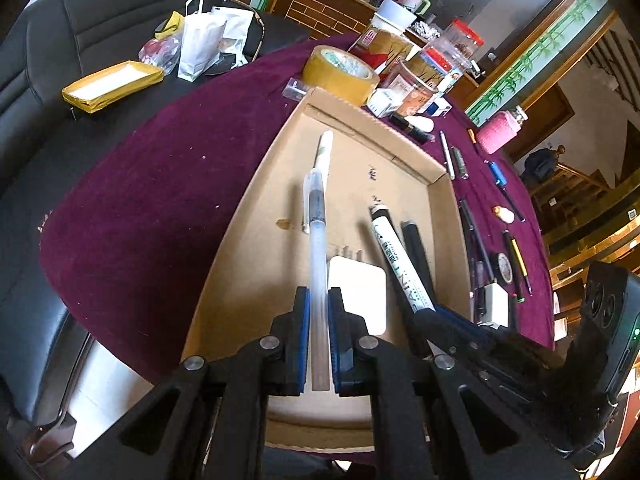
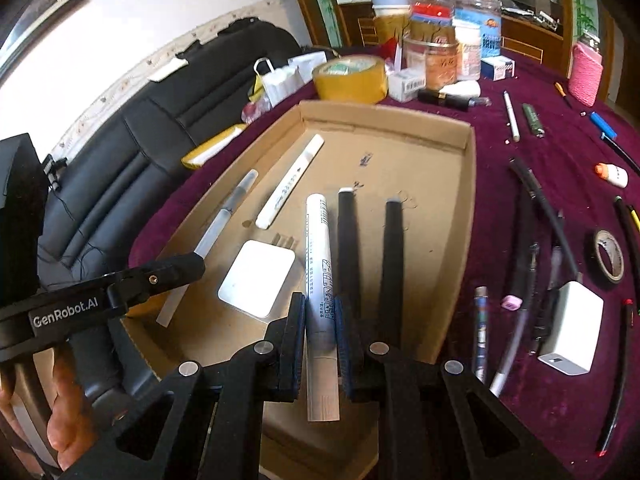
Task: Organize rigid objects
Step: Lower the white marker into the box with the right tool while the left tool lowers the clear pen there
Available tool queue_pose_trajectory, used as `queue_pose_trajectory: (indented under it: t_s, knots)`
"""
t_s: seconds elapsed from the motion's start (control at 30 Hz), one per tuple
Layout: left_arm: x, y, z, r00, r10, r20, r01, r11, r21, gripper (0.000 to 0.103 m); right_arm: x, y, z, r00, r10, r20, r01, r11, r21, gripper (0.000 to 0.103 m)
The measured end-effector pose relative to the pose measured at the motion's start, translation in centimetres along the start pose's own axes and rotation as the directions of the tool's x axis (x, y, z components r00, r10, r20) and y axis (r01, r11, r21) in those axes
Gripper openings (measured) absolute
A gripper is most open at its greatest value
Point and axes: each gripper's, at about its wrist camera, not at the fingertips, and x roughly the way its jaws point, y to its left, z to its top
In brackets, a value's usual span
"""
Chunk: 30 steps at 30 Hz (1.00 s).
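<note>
We carry two pens over cardboard tray (image 2: 470,184): left gripper (image 1: 318,300) clamped on clear pen (image 1: 318,248), right gripper (image 2: 322,304) clamped on white marker (image 2: 318,256). Next, likely: lower, lay beside black markers (image 2: 348,240), release.

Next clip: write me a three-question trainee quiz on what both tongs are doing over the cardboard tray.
1. True or false: the left tongs are shut on a clear water brush pen.
2. What do the right tongs hold? A) white paint marker B) tape roll C) charger
3. Name the white square thing lying flat in the cardboard tray.

Key: 1 true; 2 A; 3 white power adapter.
</note>
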Motion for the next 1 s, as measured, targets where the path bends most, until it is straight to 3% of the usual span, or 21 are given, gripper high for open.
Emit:
queue_pose_trajectory:
  t_s: [0.47, 0.53, 1.0]
  knots:
    - [1.8, 0.3, 0.0, 0.998, 0.062, -0.032, -0.060, 0.996, 0.062, 0.008, 2.6, 1.4, -0.6, 0.994, -0.099, -0.052, 0.097, 0.995, -0.034, 0.016]
    - [2.1, 0.4, -0.1, 0.996, 0.089, -0.033, -0.086, 0.994, 0.070, 0.008, 2.7, 1.4, -0.7, 0.994, -0.095, -0.052, 0.093, 0.995, -0.038, 0.016]
    - [2.5, 0.3, -0.7, 0.996, 0.086, -0.025, -0.084, 0.994, 0.063, 0.010, 1.9, 0.9, -1.6, 0.999, -0.036, -0.018, 0.035, 0.998, -0.044, 0.022]
